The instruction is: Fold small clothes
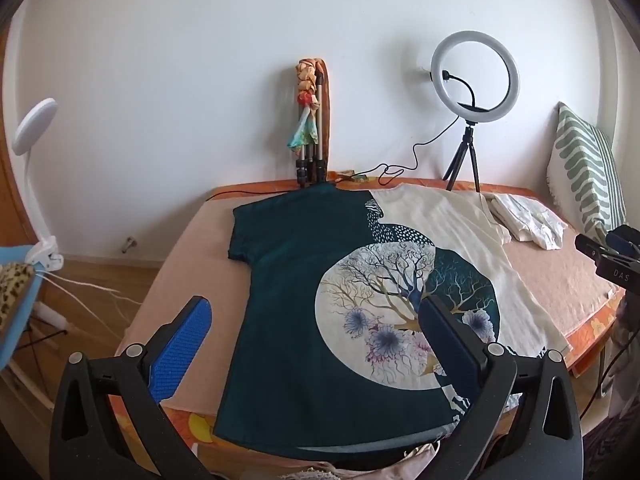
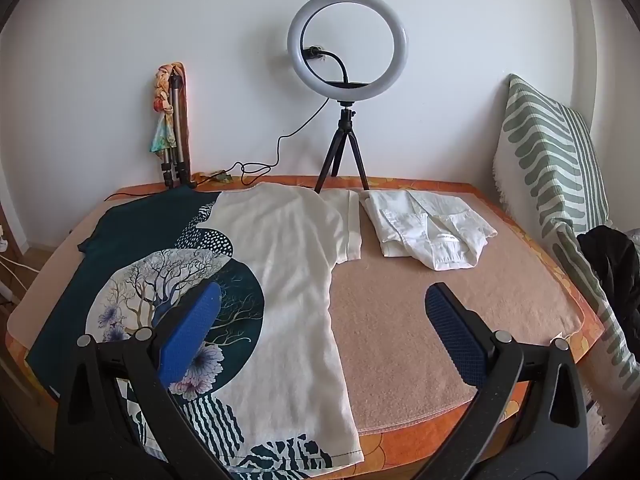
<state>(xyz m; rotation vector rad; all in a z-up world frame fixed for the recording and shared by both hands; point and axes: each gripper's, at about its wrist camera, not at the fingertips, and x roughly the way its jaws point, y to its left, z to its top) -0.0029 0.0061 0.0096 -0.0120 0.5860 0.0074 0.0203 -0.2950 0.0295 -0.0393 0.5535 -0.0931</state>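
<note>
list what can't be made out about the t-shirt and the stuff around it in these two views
- T-shirt hem: both views, hidden behind the gripper bodies and cut by the bottom edge.
- White folded garment: its type, too crumpled.
- Dark item beside the striped pillow: right wrist view, cut by the edge.

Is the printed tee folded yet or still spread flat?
Spread flat: the printed tee lies open on the blanket, both sleeves out, no fold showing.
</note>
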